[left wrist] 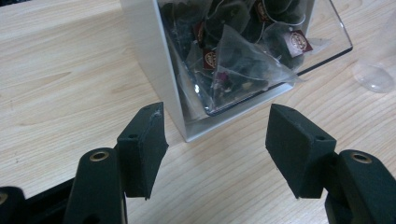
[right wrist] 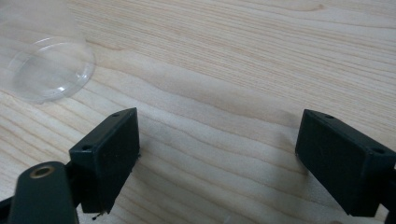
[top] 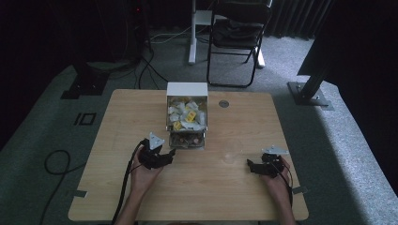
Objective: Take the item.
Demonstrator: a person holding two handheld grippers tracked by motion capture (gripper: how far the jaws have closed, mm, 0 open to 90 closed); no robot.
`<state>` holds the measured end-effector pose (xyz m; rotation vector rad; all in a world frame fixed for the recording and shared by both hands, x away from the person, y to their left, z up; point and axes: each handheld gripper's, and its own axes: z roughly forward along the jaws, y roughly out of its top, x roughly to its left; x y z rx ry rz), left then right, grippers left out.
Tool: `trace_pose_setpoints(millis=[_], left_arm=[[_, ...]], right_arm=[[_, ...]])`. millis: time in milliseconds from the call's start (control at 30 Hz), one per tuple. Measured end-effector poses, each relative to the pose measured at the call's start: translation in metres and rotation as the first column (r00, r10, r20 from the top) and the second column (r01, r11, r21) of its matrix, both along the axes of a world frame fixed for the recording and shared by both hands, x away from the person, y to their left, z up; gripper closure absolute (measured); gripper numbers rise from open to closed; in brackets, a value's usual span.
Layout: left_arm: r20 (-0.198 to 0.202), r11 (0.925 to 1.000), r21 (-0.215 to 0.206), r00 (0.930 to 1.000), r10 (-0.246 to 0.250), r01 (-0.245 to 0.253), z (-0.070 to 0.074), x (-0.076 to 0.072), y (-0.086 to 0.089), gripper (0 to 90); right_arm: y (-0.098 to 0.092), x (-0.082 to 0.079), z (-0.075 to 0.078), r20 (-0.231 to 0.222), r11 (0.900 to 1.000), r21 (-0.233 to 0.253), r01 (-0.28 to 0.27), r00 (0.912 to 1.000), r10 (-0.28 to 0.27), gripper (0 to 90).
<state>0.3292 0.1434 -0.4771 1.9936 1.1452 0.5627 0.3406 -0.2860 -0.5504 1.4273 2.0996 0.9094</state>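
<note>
Two grippers rest over a pale wooden worktop [top: 141, 197], one in each of the person's hands. Largest on it is a white dispenser box [top: 187, 116], standing just beyond the fingers of the left gripper [top: 170, 156]. Its clear lower tray [left wrist: 261, 95] holds pyramid tea bags [left wrist: 243, 70] with small round tags. In the left gripper view the box's near corner sits between and just ahead of the two fingers [left wrist: 142, 149], close to but not touching them. Those fingers are spread wide and hold nothing.

Smaller is a clear plastic cup [top: 232, 155], standing on the worktop between the two grippers, near the tray's right side. From the right gripper [top: 249, 165] it lies ahead of and off to the left of the fingers [right wrist: 112, 154], apart from them, with bare wood between. Those fingers are likewise wide apart and empty, pointing toward the cup and the box beyond it.
</note>
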Motion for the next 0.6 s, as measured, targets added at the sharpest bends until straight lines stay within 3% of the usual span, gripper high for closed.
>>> trace_pose_setpoints(millis=[600], left_arm=[[0.031, 0.9963, -0.026, 0.9963, -0.081, 0.082, 0.012, -0.006, -0.02, 38.6]], right_arm=[[0.0, 0.0, 0.0, 0.001, 1.0, -0.001, 0.0, 1.0, 0.0, 13.4]])
